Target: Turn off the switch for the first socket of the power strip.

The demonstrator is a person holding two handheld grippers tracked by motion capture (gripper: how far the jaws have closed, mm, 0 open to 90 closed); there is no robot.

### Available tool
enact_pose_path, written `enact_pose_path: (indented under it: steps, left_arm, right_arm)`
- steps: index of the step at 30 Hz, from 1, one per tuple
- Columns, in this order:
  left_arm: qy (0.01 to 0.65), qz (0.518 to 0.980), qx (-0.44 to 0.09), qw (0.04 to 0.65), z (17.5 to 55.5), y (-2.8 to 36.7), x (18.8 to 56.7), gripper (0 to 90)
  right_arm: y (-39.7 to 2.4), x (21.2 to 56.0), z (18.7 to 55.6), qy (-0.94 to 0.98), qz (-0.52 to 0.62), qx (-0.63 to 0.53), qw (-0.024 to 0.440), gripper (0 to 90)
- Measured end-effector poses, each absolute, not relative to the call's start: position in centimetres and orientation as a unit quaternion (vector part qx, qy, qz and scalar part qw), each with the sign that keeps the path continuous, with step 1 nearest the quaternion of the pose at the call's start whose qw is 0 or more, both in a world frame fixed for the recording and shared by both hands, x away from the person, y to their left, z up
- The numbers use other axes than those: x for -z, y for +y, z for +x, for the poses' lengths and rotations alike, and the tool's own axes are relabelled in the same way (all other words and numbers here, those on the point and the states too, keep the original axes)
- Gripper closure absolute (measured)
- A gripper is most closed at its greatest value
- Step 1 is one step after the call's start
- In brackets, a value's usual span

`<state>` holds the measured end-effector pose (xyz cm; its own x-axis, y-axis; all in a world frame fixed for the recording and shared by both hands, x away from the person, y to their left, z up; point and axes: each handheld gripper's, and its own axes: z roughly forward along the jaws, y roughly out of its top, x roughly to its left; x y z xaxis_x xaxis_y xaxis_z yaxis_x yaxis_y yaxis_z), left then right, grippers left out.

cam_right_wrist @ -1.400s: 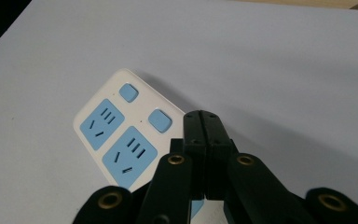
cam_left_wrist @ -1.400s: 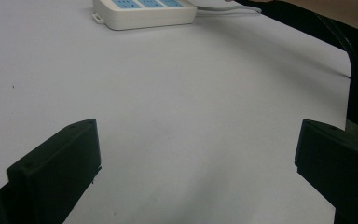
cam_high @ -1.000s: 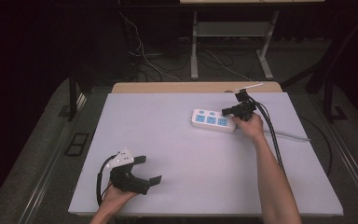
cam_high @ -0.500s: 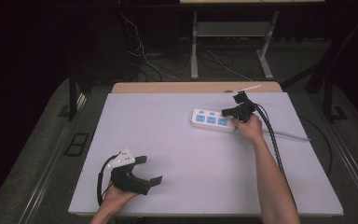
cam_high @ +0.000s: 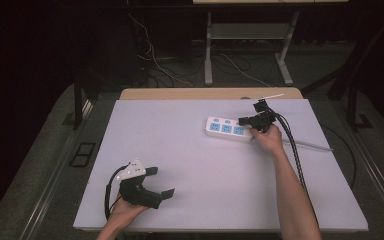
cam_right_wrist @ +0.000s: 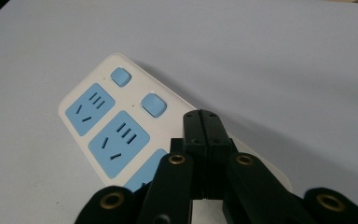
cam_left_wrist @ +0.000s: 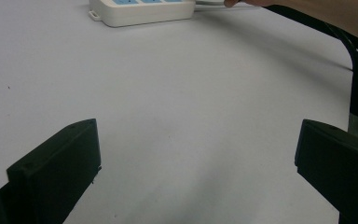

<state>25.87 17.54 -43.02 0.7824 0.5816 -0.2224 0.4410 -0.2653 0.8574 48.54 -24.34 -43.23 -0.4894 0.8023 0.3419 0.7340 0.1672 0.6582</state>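
Observation:
A white power strip with blue sockets and blue switches lies at the far right of the white table. My right gripper is above its right end, jaws pressed together with nothing between them. In the right gripper view the shut tips cover the strip just past two blue switches; whether they touch it I cannot tell. My left gripper rests near the table's front left corner, jaws wide apart over bare surface. In the left gripper view the strip lies far ahead.
The strip's white cord runs off to the right along the table. The right gripper's black cable trails beside the forearm. A wooden edge borders the table's far side; beyond it stand a metal frame and floor cables.

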Motion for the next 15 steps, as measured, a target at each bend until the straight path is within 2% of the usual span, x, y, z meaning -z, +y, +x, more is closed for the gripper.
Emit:
enact_pose_path:
  steps: [6,15]
  left_arm:
    - [0.323,0.793,-0.069,0.512,25.87,17.51,43.04,0.0]
    - [0.323,0.793,-0.068,0.512,25.93,17.53,43.07,0.0]
  right_arm:
    - [-24.26,43.08,48.45,0.773,0.496,-0.392,0.055,90.0]
    - [-24.46,43.11,48.61,0.769,0.498,-0.397,0.046,90.0]
